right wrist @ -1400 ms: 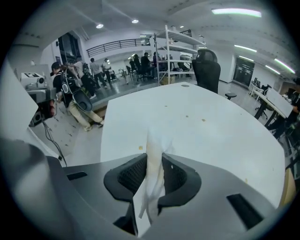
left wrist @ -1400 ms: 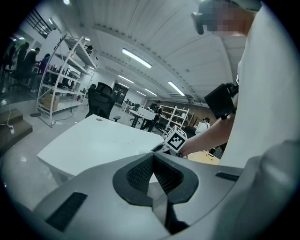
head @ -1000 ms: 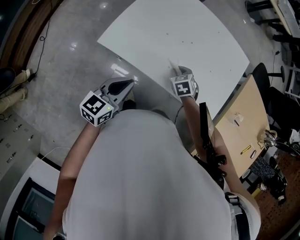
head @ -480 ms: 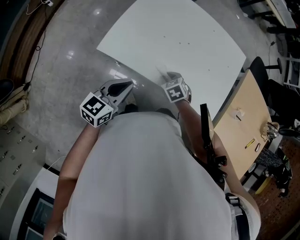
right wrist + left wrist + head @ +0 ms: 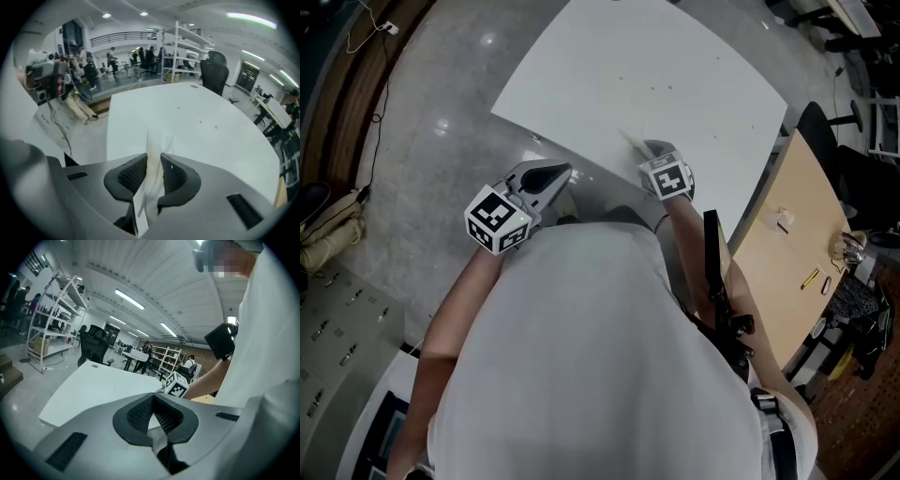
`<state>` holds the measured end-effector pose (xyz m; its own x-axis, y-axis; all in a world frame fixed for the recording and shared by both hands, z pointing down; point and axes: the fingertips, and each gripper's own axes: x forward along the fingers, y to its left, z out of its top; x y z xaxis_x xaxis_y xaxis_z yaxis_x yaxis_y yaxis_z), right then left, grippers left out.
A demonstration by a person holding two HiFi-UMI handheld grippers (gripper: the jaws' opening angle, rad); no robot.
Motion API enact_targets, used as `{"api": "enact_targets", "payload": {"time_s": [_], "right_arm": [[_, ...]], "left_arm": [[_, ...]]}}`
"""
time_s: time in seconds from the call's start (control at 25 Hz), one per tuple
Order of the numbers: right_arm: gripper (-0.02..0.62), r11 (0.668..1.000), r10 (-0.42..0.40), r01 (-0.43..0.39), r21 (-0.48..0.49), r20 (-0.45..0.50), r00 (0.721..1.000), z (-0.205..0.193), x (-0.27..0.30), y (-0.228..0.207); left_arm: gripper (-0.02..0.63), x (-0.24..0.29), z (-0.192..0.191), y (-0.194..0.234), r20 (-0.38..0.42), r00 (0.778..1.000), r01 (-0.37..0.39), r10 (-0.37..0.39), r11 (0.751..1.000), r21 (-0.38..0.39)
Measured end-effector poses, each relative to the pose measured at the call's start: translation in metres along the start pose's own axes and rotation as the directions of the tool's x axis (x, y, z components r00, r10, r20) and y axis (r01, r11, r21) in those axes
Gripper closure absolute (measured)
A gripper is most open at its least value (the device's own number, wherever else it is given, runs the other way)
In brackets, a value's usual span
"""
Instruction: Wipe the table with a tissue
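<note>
The head view shows the layout. The right gripper (image 5: 649, 150) leans down onto the white desk (image 5: 675, 66) just inside its near edge, with a pale tissue (image 5: 631, 142) poking out ahead of it. The left gripper (image 5: 562, 172) hangs off the desk, over the grey floor (image 5: 422, 169), short of that same edge.

Only the right gripper view shows the grip. Its fingers (image 5: 133, 176) are clenched on the crumpled tissue (image 5: 153, 154), which stands up between the pads and trails below them. The left gripper view shows its fingers (image 5: 138, 416) drawn together with nothing between them. It also catches the other gripper's marker cube (image 5: 177, 385) across the desk corner.

Beyond the tissue the white top runs wide toward its far corner, carrying only a few small specks. A wooden desk (image 5: 787, 234) lies close along the right edge, and a black chair (image 5: 213, 70) stands past the far side.

Compared with a second ago, the right gripper and tissue have shifted only slightly along the near edge. Half a second ago they sat a little further left. The left gripper has kept its place.
</note>
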<state>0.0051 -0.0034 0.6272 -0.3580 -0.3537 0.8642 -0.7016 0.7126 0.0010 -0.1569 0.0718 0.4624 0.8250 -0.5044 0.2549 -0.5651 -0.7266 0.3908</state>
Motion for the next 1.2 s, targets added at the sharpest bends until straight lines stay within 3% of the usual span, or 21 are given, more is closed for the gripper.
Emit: {"api": "enact_targets", "payload": {"time_s": [0.08,0.16,0.4,0.56,0.68,0.84,0.96,1.08,1.2], "right_arm": [[0.512,0.997,-0.056,0.057,0.052,-0.005,0.998,-0.005,0.002,-0.026],[0.512,0.996,-0.076,0.076,0.035,-0.015,0.997,-0.006,0.007,-0.035],[0.512,0.978,-0.133,0.117,-0.174,-0.086,0.987,-0.003,0.015,-0.019],[0.514,0.968,-0.070,0.047,-0.247,-0.084,0.994,0.001,0.017,0.012],[0.515,0.973,-0.006,-0.007,-0.230,-0.058,0.998,-0.002,0.014,0.031],[0.515,0.969,0.157,-0.159,-0.190,-0.027,0.987,-0.008,0.009,0.052],[0.515,0.970,0.243,-0.239,-0.049,0.115,0.963,-0.001,-0.004,0.041],[0.515,0.958,0.167,-0.218,0.189,0.249,0.954,-0.005,-0.026,-0.006],[0.515,0.924,0.072,-0.167,0.345,0.273,0.959,-0.032,-0.044,-0.054]], "left_arm": [[0.600,0.000,-0.003,-0.002,-0.012,1.000,-0.006,0.006,1.000,-0.004],[0.600,-0.003,-0.008,-0.001,-0.022,0.999,-0.024,0.024,1.000,-0.013],[0.600,-0.008,-0.014,-0.001,-0.020,0.998,-0.068,0.067,0.997,-0.046],[0.601,-0.001,-0.011,-0.002,-0.019,0.998,-0.062,0.061,0.997,-0.037],[0.600,0.008,-0.007,-0.006,-0.017,0.999,-0.050,0.049,0.998,-0.027],[0.601,0.019,-0.004,-0.008,-0.027,0.999,-0.035,0.035,0.999,-0.016],[0.600,0.030,0.000,-0.011,-0.036,0.999,-0.020,0.019,1.000,-0.002],[0.601,0.043,0.006,-0.014,-0.046,0.999,0.000,0.000,1.000,0.011],[0.600,0.058,0.010,-0.018,-0.058,0.998,0.024,-0.023,0.999,0.022]]}}
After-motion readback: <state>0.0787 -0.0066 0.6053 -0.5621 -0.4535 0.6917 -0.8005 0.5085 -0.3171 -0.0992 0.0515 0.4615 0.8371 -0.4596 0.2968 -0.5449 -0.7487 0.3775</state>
